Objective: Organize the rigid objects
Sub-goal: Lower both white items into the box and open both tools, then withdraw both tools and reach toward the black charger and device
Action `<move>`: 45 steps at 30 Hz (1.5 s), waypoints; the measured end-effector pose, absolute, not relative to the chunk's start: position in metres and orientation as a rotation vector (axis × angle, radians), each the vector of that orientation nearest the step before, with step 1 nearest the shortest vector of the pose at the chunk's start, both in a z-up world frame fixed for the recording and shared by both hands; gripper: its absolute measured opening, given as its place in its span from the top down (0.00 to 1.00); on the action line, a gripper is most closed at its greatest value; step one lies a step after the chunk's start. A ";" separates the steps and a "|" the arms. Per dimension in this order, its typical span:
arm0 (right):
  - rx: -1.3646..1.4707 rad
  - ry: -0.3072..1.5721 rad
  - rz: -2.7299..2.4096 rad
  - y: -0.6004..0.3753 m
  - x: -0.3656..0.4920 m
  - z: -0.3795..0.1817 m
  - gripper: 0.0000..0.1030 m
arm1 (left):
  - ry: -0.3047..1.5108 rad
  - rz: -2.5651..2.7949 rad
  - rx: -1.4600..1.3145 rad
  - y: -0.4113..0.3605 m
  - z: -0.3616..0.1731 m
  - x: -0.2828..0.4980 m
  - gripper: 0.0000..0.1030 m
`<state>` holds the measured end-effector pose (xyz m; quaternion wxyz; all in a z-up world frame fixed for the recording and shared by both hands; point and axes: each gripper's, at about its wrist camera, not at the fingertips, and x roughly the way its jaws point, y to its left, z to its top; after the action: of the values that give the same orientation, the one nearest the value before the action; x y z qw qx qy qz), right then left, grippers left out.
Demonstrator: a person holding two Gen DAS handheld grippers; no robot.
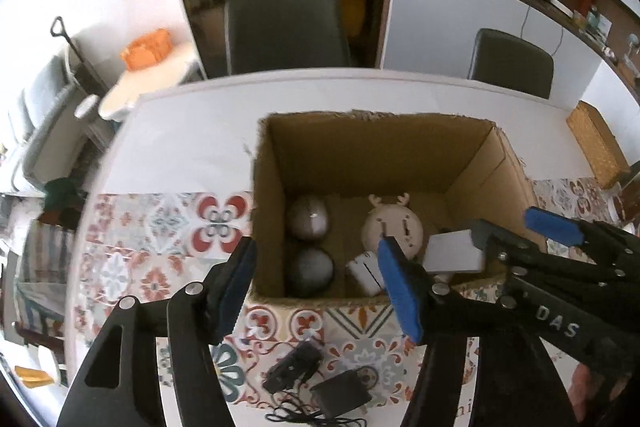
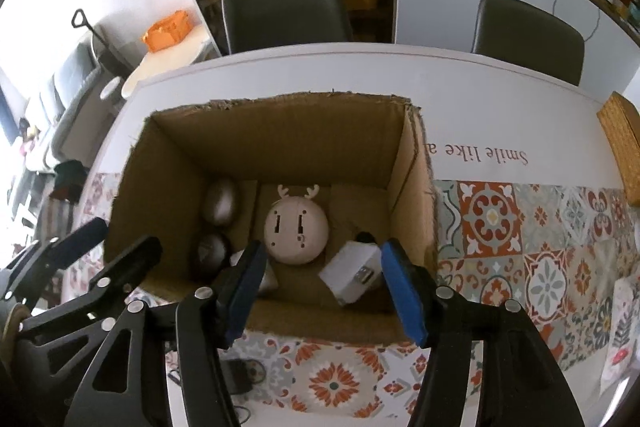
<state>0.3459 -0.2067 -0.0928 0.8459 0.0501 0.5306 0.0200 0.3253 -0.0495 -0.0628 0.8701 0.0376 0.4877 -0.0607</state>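
1. The cardboard box [image 2: 412, 163] is standing open on the patterned tablecloth [image 2: 520, 247].
2. The left gripper [image 1: 320, 287] is hovering over the box's near left corner with its jaws released; nothing is lying between the blue pads [image 1: 400, 291].
3. The right gripper [image 2: 324, 287] is hovering over the near edge of the box, jaws parted, gripping nothing.
4. The white adapter [image 2: 352, 271] is resting on the box floor, just beside the right pad; contact cannot be determined.
5. The round antlered device [image 2: 296, 227], two grey balls [image 1: 308, 219] and a small white block [image 1: 366, 273] are lying inside the box.
6. Two black chargers [image 1: 340, 391] with cords are lying on the cloth in front of the box.
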 end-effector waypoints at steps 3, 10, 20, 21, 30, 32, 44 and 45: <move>0.103 1.081 0.031 -0.204 0.330 -0.079 0.32 | 0.984 -0.088 0.070 -0.041 -0.053 0.311 0.28; 0.105 0.998 0.010 -0.196 0.297 -0.050 0.22 | 0.932 0.015 0.053 -0.018 -0.036 0.287 0.10; 0.052 0.970 0.056 -0.167 0.261 -0.045 0.19 | 0.896 0.148 0.033 0.014 -0.035 0.244 0.04; 0.046 0.974 0.065 -0.164 0.259 -0.047 0.19 | 0.904 0.156 0.027 0.018 -0.038 0.241 0.03; 0.020 1.036 0.139 -0.139 0.242 -0.077 0.19 | 0.957 0.208 -0.026 0.044 -0.066 0.215 0.03; 0.001 1.051 0.148 -0.132 0.242 -0.086 0.19 | 0.975 0.227 -0.033 0.049 -0.076 0.212 0.03; -0.070 1.195 0.196 -0.095 0.246 -0.152 0.20 | 1.082 0.295 -0.050 0.078 -0.127 0.197 0.03; -0.074 1.207 0.198 -0.093 0.247 -0.157 0.21 | 1.090 0.295 -0.050 0.080 -0.131 0.197 0.03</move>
<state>0.2466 -0.0928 -0.1568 0.8181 -0.0347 0.5665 0.0929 0.1971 0.0796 -0.1308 0.8444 -0.0235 0.5166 0.1399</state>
